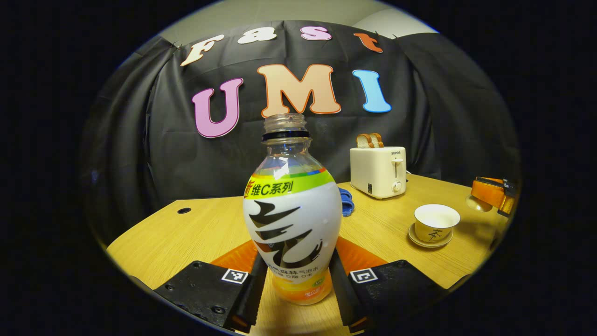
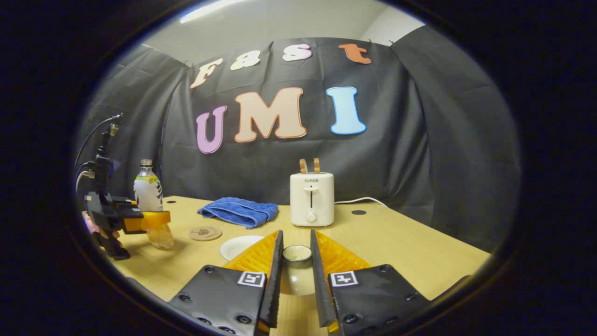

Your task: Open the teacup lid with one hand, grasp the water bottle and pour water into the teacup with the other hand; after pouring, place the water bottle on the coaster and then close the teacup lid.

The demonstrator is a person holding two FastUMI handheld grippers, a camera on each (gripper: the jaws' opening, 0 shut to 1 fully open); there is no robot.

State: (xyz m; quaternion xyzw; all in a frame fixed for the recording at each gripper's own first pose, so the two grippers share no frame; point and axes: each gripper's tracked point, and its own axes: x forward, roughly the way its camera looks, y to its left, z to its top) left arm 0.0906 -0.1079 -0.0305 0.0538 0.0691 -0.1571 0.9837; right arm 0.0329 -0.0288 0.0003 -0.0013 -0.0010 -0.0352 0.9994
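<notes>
A capless water bottle (image 1: 293,219) with a white and green label stands upright between my left gripper's (image 1: 298,261) fingers, which press on its lower part. In the right gripper view the same bottle (image 2: 148,189) and left gripper (image 2: 156,219) are at the far left, low over the table. The open teacup (image 1: 436,223) sits on its saucer to the right. My right gripper (image 2: 296,247) is shut on the knob of the teacup lid (image 2: 297,255), held above the table. The white teacup (image 2: 239,246) lies partly hidden behind its left finger. A round coaster (image 2: 205,233) lies between bottle and teacup.
A cream toaster (image 2: 311,198) with two bread slices stands at the back of the wooden table (image 2: 410,247). A folded blue towel (image 2: 238,211) lies left of it. My right gripper (image 1: 494,196) with the lid (image 1: 473,203) hovers beyond the teacup in the left gripper view.
</notes>
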